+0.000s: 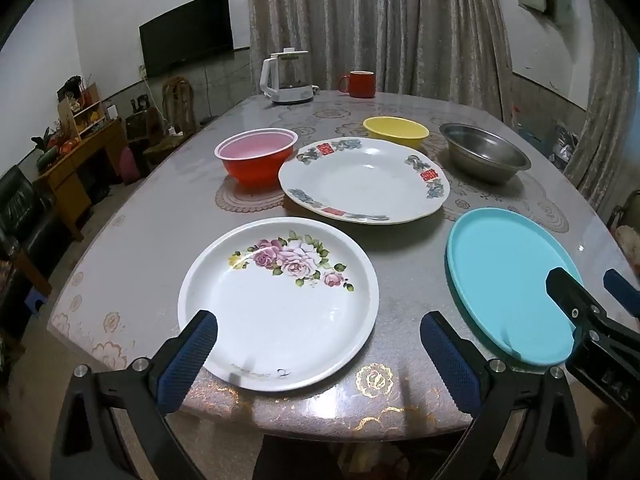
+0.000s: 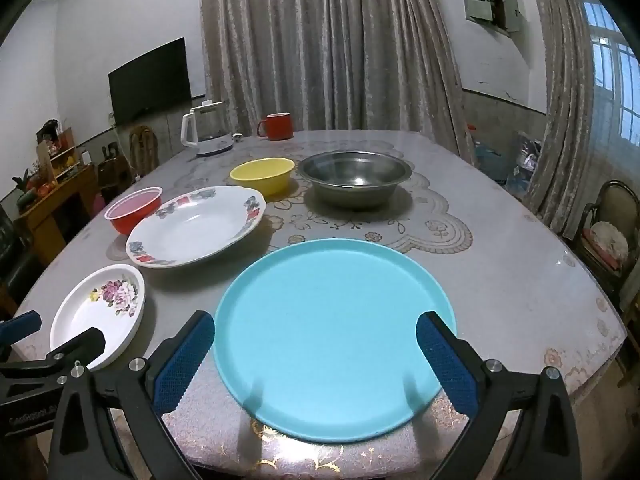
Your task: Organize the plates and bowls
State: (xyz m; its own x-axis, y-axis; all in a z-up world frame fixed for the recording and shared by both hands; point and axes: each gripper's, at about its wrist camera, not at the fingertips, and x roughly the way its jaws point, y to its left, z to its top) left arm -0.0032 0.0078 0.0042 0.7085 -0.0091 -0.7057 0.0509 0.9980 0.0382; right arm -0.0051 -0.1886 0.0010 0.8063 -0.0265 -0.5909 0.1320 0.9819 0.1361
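While nothing is held | left gripper (image 1: pixel 318 344) wide open | right gripper (image 2: pixel 316 342) wide open

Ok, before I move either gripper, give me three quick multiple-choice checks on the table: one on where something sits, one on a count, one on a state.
1. What lies directly ahead of the right gripper?
A. the teal plate
B. the steel bowl
C. the red mug

2. How many bowls are on the table?
A. one
B. three
C. five

3. How do the left gripper jaws stand?
A. shut on the rose plate
B. shut on nothing
C. open, nothing held

Answers:
1 A, the teal plate fills the space between the right fingers.
2 B, the red bowl, yellow bowl and steel bowl.
3 C, the fingers stand wide apart over the rose plate's near rim.
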